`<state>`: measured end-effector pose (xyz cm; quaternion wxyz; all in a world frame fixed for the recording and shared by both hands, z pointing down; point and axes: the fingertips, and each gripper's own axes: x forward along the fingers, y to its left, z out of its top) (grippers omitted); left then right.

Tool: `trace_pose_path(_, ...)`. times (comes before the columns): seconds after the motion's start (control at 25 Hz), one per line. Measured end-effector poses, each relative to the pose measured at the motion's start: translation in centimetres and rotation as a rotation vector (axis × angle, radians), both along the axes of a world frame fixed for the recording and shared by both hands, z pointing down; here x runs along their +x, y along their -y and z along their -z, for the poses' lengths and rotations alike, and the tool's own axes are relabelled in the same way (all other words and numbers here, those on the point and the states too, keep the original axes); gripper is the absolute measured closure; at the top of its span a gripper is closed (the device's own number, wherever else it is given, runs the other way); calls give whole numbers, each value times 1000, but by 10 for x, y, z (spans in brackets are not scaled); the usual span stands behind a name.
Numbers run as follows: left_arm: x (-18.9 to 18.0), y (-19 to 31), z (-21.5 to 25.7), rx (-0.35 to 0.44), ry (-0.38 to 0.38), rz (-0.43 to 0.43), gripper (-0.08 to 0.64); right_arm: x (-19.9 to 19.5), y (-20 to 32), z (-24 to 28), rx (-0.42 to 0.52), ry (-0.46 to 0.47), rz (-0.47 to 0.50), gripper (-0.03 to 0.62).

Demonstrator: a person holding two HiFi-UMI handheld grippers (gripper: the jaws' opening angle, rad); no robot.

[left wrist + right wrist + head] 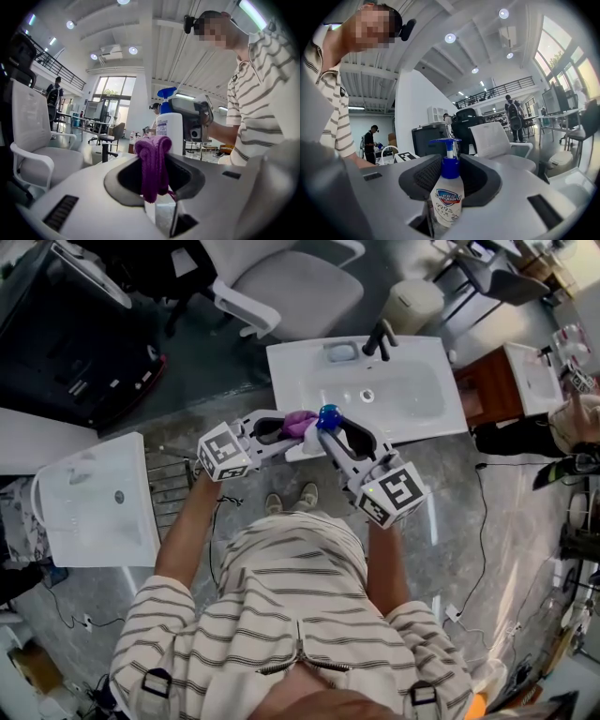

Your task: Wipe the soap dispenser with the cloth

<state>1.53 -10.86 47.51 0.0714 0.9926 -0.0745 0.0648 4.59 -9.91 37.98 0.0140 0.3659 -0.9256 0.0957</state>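
Over the near edge of the white basin (441, 423), both tools meet in front of the person.

R. gripper (337, 432): jaws partway apart, clamped on the body of the soap dispenser (449, 197) — white bottle, blue pump, upright, label facing the gripper's camera. Grip looks firm. The bottle is clear of the basin and rests on nothing.

L. gripper (287, 430): jaws closed down on a purple cloth (153, 161). The cloth is bunched, its folded end standing up past the jaw tips. It sits just beside the bottle, approx. at shoulder/pump level, on the side facing the L. gripper. No view confirms actual contact.

Status, as judged: pick-up of both items complete, items brought together. Wiping itself looks to be at its start or in its early part — no view shows which faces of the bottle have been covered.

Outstanding: passes over body, neck and pump, incl. the area under the R. jaws, which would need a re-grip. Neither item is set down.
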Motion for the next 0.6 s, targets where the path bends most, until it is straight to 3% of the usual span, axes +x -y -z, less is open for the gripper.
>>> trace_pose_path(0.6,-26,2,12,12,5,195,445,15,29,-27,-60,-42,-170,459)
